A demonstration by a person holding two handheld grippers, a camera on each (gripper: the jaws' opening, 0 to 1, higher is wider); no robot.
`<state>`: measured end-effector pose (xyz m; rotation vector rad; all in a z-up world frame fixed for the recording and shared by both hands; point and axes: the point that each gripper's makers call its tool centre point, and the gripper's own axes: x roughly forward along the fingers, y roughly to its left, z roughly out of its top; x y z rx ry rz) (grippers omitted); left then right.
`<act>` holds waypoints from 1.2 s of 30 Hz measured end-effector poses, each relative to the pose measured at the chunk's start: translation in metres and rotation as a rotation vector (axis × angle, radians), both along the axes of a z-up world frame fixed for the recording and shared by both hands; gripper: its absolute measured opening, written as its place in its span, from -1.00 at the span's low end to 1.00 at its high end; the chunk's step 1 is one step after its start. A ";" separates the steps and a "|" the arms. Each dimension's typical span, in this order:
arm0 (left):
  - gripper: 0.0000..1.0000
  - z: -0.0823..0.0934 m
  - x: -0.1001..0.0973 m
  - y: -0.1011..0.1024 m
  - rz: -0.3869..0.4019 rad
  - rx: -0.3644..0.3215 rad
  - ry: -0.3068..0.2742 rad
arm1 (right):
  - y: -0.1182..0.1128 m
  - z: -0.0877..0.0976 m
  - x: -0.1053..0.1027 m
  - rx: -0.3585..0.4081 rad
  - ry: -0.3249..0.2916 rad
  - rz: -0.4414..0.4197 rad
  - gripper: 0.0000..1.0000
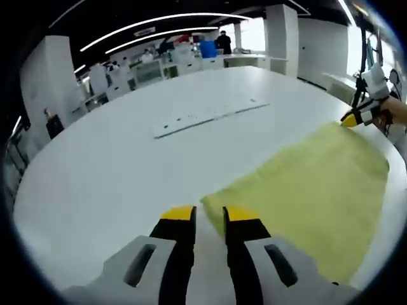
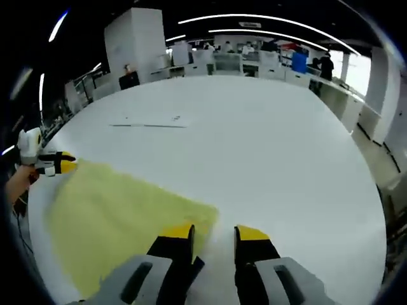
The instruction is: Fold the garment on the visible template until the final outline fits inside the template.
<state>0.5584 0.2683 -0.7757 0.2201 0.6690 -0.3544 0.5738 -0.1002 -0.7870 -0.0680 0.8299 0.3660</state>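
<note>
1. In the left gripper view, the left claw (image 1: 208, 215) is seen with a narrow gap between its jaws, set at the near corner of the garment (image 1: 311, 190); whether cloth is pinched cannot be told.
2. The right claw (image 2: 213, 234) is likewise narrowly parted at its own corner, with nothing clearly held.
3. The garment is seen lying flat on the white tabletop (image 1: 127, 165), between the two claws.
4. It is judged that both corners should be gripped fully and lifted evenly, so the fold lands straight.
5. The garment is a pale yellow-green, roughly rectangular sheet, smooth and unwrinkled.
6. A thin strip (image 2: 149, 124) is seen well apart, further along the tabletop.
</note>
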 end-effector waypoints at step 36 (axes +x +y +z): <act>0.20 0.037 -0.110 -0.018 -0.175 -0.240 -0.030 | 0.031 0.055 -0.114 -0.055 -0.041 0.213 -0.24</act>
